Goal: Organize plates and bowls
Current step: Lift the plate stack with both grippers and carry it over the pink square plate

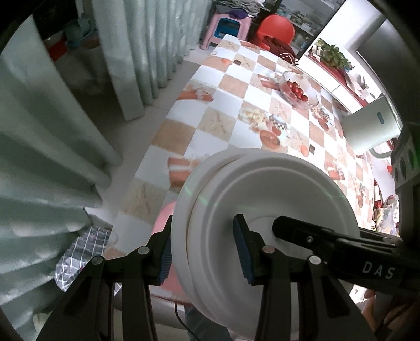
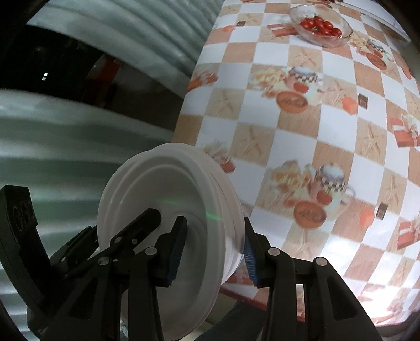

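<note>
Our left tool [image 1: 203, 249] and right tool [image 2: 212, 249] both squeeze the white plates [image 1: 265, 209], standing on edge above the surface [image 2: 315, 131] edge.

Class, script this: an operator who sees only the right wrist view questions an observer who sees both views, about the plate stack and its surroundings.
Operator: Does the left gripper clamp both faces of the stack?
Observer: Yes, one pad sits on each side of its rim.
Operator: What is beyond the tomato bowl?
Observer: A red chair at the far end of the table.
Operator: Anything under the stack?
Observer: Something pink shows below it, off the table edge; I cannot tell what.
</note>
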The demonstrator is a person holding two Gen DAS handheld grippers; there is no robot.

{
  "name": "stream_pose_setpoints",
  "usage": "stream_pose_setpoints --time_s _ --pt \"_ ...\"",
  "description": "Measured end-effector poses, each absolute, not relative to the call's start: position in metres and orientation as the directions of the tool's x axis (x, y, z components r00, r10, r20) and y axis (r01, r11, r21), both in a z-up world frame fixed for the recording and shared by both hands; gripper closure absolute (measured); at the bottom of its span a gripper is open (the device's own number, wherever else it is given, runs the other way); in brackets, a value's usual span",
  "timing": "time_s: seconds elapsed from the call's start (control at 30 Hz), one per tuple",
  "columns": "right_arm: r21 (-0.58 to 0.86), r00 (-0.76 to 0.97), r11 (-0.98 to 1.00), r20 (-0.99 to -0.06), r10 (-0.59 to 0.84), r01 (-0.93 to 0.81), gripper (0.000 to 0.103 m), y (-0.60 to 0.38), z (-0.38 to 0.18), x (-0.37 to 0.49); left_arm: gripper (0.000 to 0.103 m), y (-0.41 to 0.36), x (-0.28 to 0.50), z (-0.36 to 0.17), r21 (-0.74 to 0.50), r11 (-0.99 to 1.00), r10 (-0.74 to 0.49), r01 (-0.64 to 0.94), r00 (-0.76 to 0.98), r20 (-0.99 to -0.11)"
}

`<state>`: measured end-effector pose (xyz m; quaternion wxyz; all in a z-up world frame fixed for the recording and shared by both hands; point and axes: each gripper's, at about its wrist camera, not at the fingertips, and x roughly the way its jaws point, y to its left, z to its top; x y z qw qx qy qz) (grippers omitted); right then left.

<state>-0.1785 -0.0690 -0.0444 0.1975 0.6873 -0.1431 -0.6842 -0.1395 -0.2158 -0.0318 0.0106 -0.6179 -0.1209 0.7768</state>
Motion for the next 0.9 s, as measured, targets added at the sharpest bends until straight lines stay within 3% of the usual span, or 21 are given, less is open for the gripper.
stream_pose_setpoints --time_s 0.37,0.9 --pt "0.466 0.076 -0.882 -0.884 -0.461 0.068 0.059 -0.082 -0.058 -0.138 0.058 -0.224 -0.095 -0.044 -0.195 -0.967 0.161 0.165 -0.201 -0.966" --pt "0.449 0.114 -0.888 -0.891 -0.439 0.094 0.060 -0.100 -0.098 -0.146 0.058 -0.242 -0.091 -0.082 -0.207 -0.954 0.171 0.217 -0.172 -0.970"
